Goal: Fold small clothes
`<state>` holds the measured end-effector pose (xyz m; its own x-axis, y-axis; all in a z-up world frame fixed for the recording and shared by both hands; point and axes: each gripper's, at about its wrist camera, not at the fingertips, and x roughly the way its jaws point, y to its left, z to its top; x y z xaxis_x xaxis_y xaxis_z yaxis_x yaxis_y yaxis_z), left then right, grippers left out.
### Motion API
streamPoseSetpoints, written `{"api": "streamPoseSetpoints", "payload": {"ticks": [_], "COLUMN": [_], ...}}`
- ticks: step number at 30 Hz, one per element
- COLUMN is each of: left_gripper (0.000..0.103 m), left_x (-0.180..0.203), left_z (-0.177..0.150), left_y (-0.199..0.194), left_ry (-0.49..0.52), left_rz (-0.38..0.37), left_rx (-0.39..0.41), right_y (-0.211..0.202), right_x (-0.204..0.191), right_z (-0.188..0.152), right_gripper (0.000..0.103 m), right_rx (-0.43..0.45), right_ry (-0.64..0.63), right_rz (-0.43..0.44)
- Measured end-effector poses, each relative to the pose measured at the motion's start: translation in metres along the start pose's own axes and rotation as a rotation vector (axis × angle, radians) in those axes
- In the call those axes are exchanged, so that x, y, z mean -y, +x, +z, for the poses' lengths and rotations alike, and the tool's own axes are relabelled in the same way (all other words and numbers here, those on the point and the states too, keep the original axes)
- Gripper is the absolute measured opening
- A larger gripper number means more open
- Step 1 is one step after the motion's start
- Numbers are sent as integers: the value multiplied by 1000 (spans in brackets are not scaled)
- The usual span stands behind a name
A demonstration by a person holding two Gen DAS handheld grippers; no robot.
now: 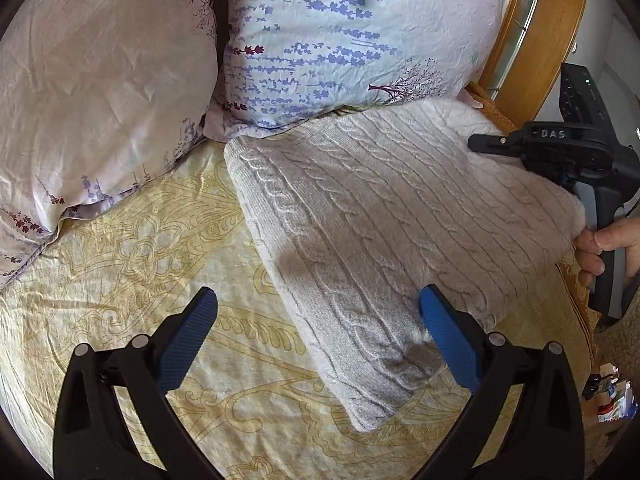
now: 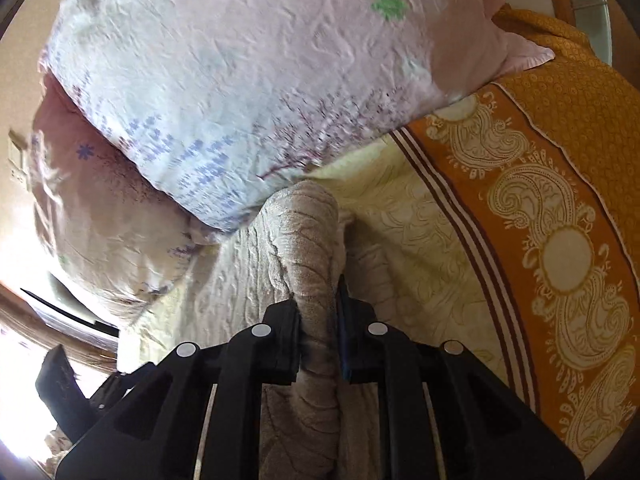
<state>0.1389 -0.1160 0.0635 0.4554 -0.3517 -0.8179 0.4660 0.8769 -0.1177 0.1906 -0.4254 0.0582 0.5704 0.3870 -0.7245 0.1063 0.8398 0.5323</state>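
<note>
Nearest in the left wrist view, the left claw (image 1: 318,336) stands wide open above the bed (image 1: 120,280). Its right pad lies against the near part of the cable-knit sweater (image 1: 380,216), but it grips nothing. The sweater lies on the yellow patterned bedspread (image 2: 420,220), toward the right edge of the bed, and looks already folded into a thick rectangle. Farther on, the right claw (image 2: 318,316) is pinched narrow on a raised fold of the sweater at its far right corner, probably to carry this corner over. Behind the sweater, two flowered pillows (image 1: 340,32) lean at the head of the bed.
</note>
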Motion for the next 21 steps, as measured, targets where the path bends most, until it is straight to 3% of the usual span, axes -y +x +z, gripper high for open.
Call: {"api": "streamPoseSetpoints", "payload": {"ticks": [2, 5, 7, 9, 13, 17, 21], "left_gripper": [101, 101, 101, 101, 101, 101, 101], "left_x": [-1, -1, -2, -4, 2, 21, 48], "left_z": [-2, -4, -6, -10, -28, -51, -68], "left_y": [1, -2, -7, -17, -39, -53, -54], "left_ry": [-6, 2, 1, 4, 92, 223, 388], "left_rz": [-3, 6, 1, -26, -18, -13, 80], "left_rx": [-4, 0, 9, 29, 83, 120, 175], "right_y": [11, 3, -11, -35, -74, -87, -88], "right_x": [5, 9, 14, 22, 30, 20, 16], "right_z": [-3, -3, -5, -11, -32, -58, -77], "right_gripper": [16, 21, 40, 47, 47, 47, 47], "right_rx": [-38, -52, -43, -10, 21, 1, -23], "right_ry": [8, 53, 86, 113, 99, 52, 22], "right_rz": [-35, -2, 3, 38, 115, 126, 104]}}
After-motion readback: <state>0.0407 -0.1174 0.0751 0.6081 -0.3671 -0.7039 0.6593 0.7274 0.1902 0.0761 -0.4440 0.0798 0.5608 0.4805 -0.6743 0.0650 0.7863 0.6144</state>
